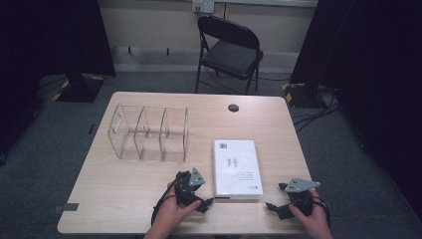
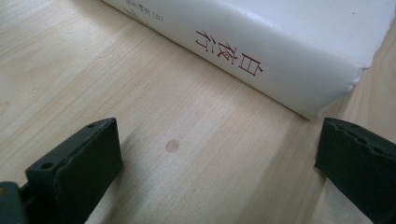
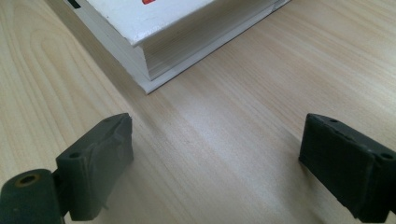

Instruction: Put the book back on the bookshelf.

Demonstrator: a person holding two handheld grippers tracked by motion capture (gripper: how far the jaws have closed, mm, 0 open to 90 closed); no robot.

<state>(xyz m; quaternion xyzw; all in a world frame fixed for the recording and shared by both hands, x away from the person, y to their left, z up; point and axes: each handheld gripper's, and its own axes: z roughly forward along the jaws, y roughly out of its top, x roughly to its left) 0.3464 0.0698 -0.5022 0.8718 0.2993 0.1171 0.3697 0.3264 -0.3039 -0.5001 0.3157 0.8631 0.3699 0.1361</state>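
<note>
White, thick rectangular book (image 1: pixel 237 168) lies flat on pale woodgrain table (image 1: pixel 124 199).

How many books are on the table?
1. The white book lies flat on the table, right of the clear organizer, between the left gripper and right gripper. None seems hidden.

Both hands come in from the near edge. Left hand (image 1: pixel 171 211) grips the left tool (image 1: pixel 201 196), angled toward the far right, grey plate on top tilted, cable looping off its left side. Right hand (image 1: pixel 311 219) grips the right tool (image 1: pixel 276 196), pointing left, grey plate roughly level on top. Both tools sit low over the bench (image 1: pixel 124 199), jaws spread wide, nothing between them. The two tools are well apart.
</note>
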